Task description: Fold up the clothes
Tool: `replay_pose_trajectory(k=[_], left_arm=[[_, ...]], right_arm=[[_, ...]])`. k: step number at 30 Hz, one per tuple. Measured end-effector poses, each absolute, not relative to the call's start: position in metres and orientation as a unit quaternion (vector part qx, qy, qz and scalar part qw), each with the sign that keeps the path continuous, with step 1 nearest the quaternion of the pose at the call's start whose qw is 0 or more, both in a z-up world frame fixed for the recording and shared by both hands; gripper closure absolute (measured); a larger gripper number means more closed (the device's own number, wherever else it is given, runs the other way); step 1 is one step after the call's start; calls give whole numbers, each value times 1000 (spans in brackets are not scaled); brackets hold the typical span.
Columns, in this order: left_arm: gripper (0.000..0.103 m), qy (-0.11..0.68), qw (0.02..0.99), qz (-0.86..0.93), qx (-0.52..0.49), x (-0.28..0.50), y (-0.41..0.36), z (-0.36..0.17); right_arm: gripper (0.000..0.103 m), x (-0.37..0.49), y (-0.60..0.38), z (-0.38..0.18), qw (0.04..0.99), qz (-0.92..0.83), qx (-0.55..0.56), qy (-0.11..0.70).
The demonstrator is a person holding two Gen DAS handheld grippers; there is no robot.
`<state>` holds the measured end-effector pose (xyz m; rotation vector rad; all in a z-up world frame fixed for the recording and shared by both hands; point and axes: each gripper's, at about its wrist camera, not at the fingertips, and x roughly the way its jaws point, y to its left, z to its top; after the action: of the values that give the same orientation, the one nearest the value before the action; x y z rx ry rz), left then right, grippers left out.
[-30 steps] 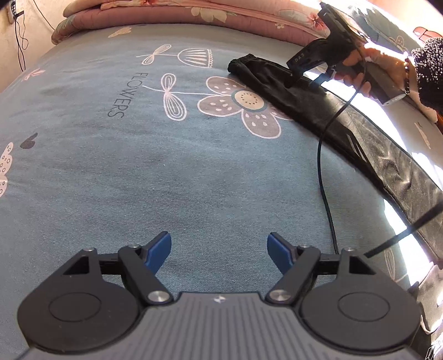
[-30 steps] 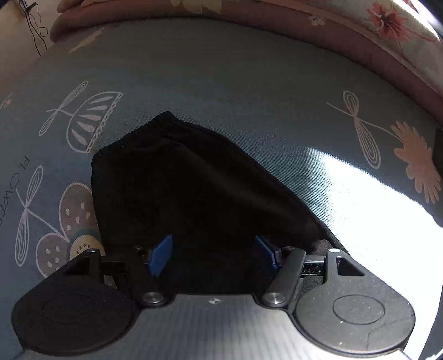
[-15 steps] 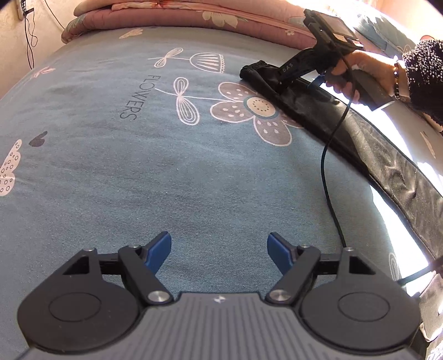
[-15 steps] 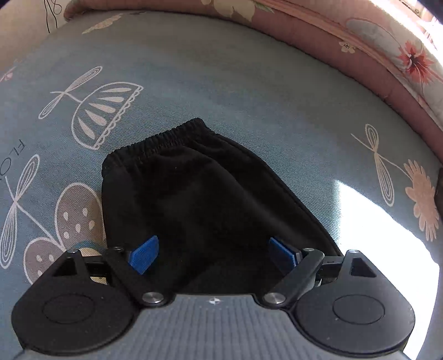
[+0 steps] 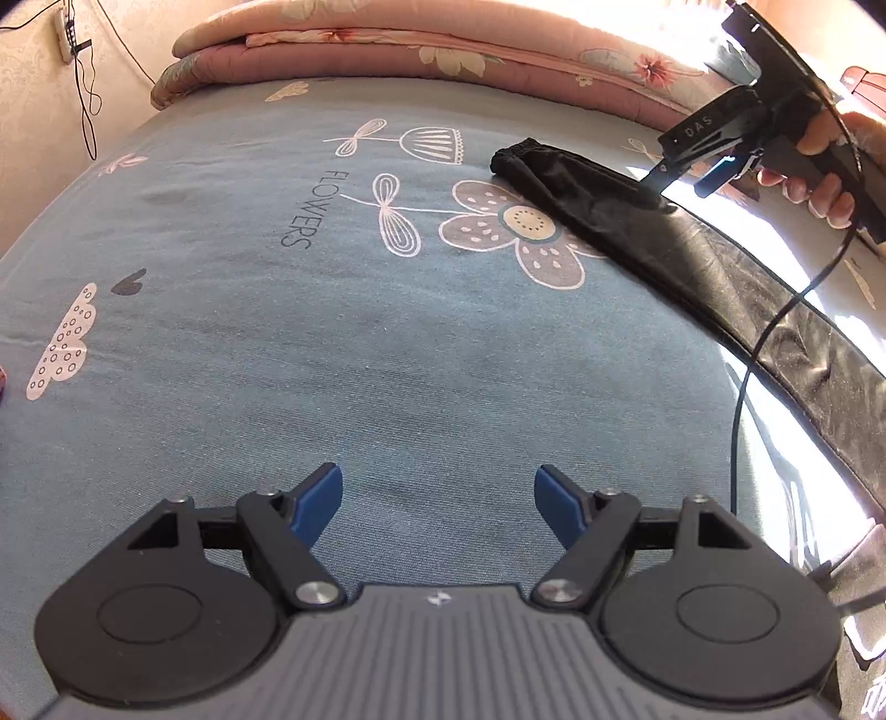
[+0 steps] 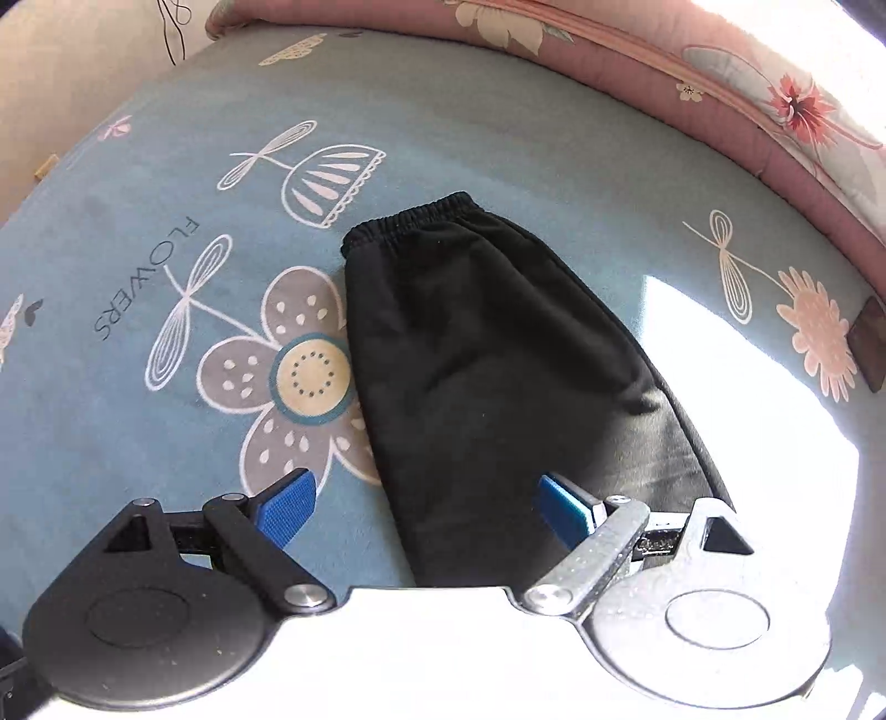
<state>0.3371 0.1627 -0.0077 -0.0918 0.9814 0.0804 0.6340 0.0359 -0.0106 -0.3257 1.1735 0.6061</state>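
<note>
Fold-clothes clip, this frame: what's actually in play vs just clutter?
In play:
- black trousers, flat on the bedsheet
- right claw, open above them
- left claw, open over bare sheet

Clutter:
- pink quilt
- wall power strip

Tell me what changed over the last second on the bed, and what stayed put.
The right gripper opened its blue pads off the black elastic-cuffed trouser leg and lifted away, so more of the leg shows. The left gripper pulled back slightly, open and empty throughout. The trouser leg stayed flat on the blue flower-print bedsheet; the pink quilt did not move.
</note>
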Motion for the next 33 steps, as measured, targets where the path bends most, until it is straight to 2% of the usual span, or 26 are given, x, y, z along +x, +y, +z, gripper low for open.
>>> replay_pose_trajectory(k=[5,7,8,11,15,18,21,30,33], left_arm=[[26,492,870,17,-3,312,127,4],[26,502,865,6,1,294,108,8],[26,505,863,4,-2,285,97,7],[26,533,846,0,-18,259,69,-4],[26,564,825,-13,-33,231,37,-28],[26,575,816,-27,-47,224,26,-45],[27,580,811,-28,-75,228,24,-57],[27,556,824,-93,-58,245,4,-65],[27,549,826,-117,-54,256,0,-69]], right_arm=[[9,561,-24,16,707,384,-79,589],[3,528,-48,22,674,418,-58,606],[0,507,-60,22,658,429,-57,616],[0,446,-84,6,620,443,-70,644],[0,366,-94,-31,604,454,-139,640],[0,309,-97,-55,618,462,-199,604],[0,273,-95,-76,630,468,-210,582],[0,239,-96,-104,693,417,-187,557],[0,230,-88,-105,700,404,-215,548]])
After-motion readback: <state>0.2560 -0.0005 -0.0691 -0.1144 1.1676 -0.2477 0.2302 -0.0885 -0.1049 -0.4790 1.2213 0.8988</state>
